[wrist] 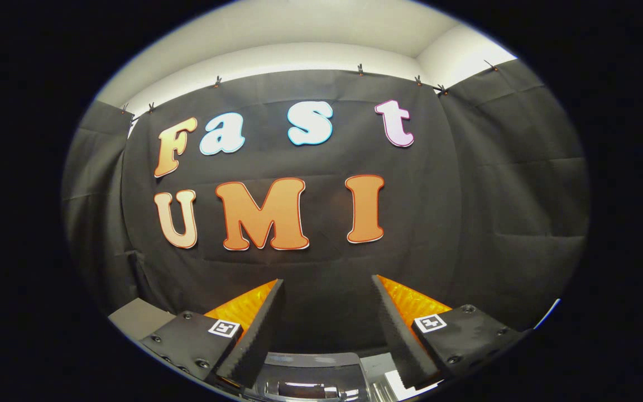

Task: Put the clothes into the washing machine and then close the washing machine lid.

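A: Where's the washing machine (pixel 310 379)?

B: Bottom centre of the frame, below and between the fingers; just a glossy dark top with pale reflections, cut off, so I can't tell if its lid is up.

A: And the gripper (pixel 327 285)?

B: Spread wide, grasping nothing. Beyond it hangs the black cloth wall (pixel 466 223), pale ceiling (pixel 327 33) at the top.

Washer (pixel 310 379) cut off below tongs (pixel 327 285)
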`<action>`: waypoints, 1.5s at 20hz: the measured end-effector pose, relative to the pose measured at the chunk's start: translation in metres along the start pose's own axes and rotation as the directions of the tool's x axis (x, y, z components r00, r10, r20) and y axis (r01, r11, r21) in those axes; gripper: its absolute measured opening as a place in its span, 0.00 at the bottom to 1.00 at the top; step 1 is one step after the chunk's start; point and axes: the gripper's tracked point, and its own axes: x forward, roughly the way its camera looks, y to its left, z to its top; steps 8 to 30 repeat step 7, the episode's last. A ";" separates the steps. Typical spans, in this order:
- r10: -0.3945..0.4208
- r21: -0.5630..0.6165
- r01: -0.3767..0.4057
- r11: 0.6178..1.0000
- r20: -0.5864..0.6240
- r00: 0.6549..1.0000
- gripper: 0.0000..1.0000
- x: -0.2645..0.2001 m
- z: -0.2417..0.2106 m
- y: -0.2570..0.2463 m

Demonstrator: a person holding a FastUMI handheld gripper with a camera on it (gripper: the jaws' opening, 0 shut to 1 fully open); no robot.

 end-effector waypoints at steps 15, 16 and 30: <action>0.008 0.006 -0.008 1.000 -0.024 1.000 0.98 0.003 -0.008 -0.002; 0.008 0.006 -0.008 1.000 -0.024 1.000 0.98 0.003 -0.008 -0.002; 0.008 0.006 -0.008 1.000 -0.024 1.000 0.98 0.003 -0.008 -0.002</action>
